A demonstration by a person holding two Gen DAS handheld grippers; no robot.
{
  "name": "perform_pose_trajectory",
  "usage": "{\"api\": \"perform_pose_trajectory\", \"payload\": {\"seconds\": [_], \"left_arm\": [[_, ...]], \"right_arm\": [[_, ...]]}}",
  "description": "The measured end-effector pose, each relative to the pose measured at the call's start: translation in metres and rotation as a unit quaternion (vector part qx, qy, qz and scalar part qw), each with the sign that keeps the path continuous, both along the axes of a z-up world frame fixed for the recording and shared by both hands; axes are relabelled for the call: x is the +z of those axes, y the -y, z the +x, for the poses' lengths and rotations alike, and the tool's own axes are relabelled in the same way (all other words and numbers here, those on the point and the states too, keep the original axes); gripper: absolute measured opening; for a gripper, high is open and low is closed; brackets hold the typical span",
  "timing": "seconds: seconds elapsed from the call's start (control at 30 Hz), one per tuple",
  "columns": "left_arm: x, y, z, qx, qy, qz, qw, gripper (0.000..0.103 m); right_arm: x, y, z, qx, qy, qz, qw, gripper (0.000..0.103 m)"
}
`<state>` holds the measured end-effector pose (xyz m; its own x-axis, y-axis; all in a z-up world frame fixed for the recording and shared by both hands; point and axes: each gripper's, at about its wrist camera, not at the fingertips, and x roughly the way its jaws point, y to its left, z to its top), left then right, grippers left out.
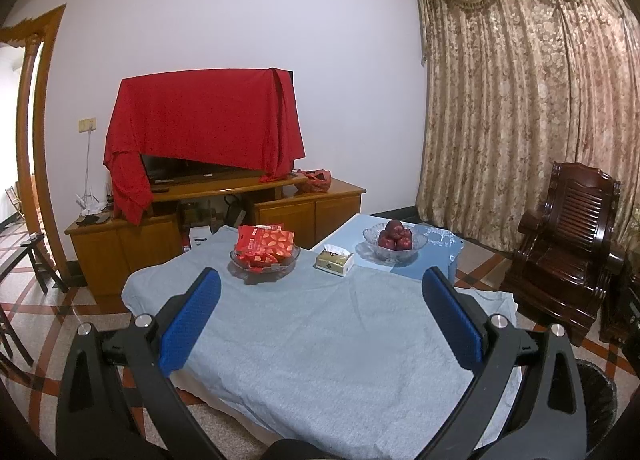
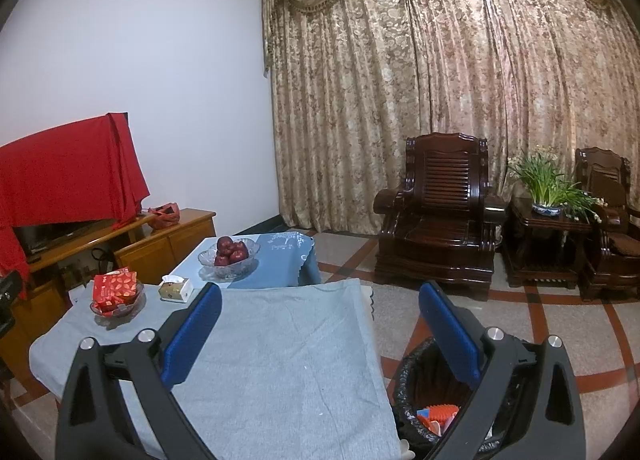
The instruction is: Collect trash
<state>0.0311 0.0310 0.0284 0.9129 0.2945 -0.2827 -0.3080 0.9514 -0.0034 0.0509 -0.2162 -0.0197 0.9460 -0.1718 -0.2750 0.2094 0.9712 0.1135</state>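
My left gripper (image 1: pixel 320 280) is open over the grey cloth-covered table (image 1: pixel 320 340), nothing between its blue pads. My right gripper (image 2: pixel 320 296) is also open, held above the table's right edge. Below its right finger a black-lined trash bin (image 2: pixel 420 380) stands on the floor, with red and orange wrappers (image 2: pixel 438 414) inside. The same bin (image 1: pixel 596 396) shows at the lower right of the left wrist view. No loose trash shows on the grey cloth in either view.
On the table's far side stand a glass bowl of red snack packets (image 1: pixel 265 248), a tissue box (image 1: pixel 334 260) and a glass bowl of red apples (image 1: pixel 395 241). A wooden TV cabinet (image 1: pixel 224 216) stands behind. Dark wooden armchairs (image 2: pixel 440 216) and a potted plant (image 2: pixel 546 188) are at right.
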Motion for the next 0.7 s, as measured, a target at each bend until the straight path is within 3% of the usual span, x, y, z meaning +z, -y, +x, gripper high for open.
{"api": "perform_pose_trajectory", "payload": {"seconds": [0.7], "left_arm": [[0.0075, 0.0075, -0.0046, -0.002, 0.004, 0.001, 1.0, 0.098]], "right_arm": [[0.001, 0.0008, -0.0016, -0.001, 0.002, 0.0, 1.0, 0.097]]}}
